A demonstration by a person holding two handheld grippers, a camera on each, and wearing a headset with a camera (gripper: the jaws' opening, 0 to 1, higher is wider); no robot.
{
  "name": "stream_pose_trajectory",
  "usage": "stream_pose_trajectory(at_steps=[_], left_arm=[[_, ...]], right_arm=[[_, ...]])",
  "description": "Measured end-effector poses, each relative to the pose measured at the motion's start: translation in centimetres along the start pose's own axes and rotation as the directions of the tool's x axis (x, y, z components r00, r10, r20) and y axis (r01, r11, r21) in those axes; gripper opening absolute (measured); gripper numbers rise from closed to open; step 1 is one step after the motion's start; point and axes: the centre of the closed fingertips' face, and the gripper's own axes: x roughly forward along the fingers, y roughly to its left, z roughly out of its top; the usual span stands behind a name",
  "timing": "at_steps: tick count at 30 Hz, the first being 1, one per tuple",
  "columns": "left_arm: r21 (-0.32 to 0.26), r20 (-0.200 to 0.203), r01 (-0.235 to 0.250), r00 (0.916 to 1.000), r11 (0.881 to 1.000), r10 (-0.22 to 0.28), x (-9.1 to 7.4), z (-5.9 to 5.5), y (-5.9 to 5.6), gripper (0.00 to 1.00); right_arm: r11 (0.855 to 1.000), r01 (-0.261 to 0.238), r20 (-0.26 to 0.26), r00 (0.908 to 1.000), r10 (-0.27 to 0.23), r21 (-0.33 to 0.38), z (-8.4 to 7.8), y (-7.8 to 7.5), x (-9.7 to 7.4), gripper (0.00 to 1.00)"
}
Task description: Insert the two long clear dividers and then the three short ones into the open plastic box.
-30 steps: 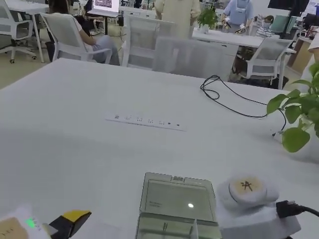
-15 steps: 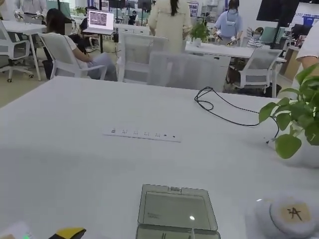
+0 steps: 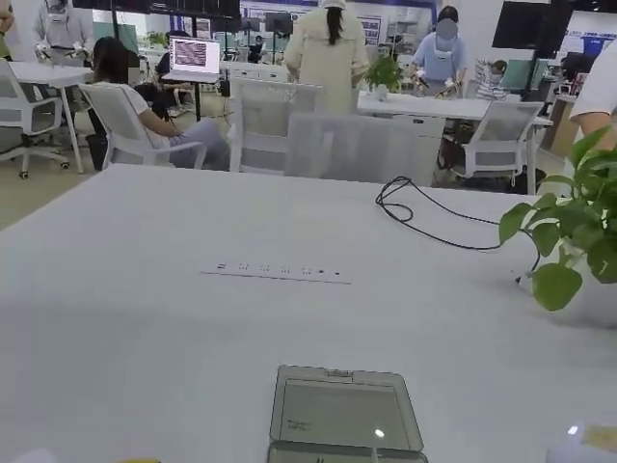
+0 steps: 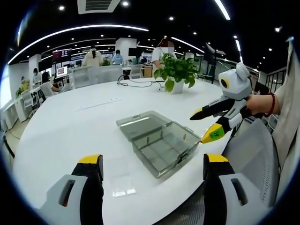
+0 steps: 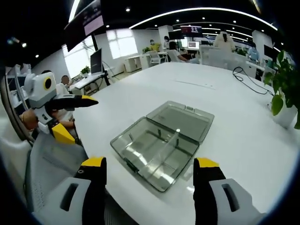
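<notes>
Plainly the left tongs [image 4: 151, 161] sit nearer the loose clear dividers [image 4: 123, 182], which lie flat at the near edge of the bench [image 4: 65, 126], just ahead between its wide-open, empty jaws; the open plastic box [image 4: 140, 125] stands just beyond, right tongs [image 5: 150, 163] likewise open, empty.

Wide bare stretches of the white counter [image 3: 135, 318] lie open left of and beyond the open smoky clear plastic box [image 3: 342, 413]. On the right, a leafy green potted plant [image 3: 569, 231] and a looped black cable [image 3: 424, 217] crowd the far side, well apart from the box.
</notes>
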Motion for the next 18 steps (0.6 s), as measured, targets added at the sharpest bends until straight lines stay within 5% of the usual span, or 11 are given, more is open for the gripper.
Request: stream_pose_trajectory(at_steps=[10, 18], left_arm=[[-0.049, -0.065, -0.042, 0.9971, 0.998, 0.039, 0.0, -1.0, 1.2, 0.82], [-0.052, -0.153, -0.093, 0.9847, 0.994, 0.084, 0.4, -2.2, 2.9, 0.76]], right_arm=[[1.000, 0.016, 0.054, 0.9984, -0.016, -0.004, 0.4, -0.9, -1.3, 0.79], [1.000, 0.015, 0.068, 0.9976, -0.014, -0.026, 0.2, -1.0, -1.6, 0.81]])
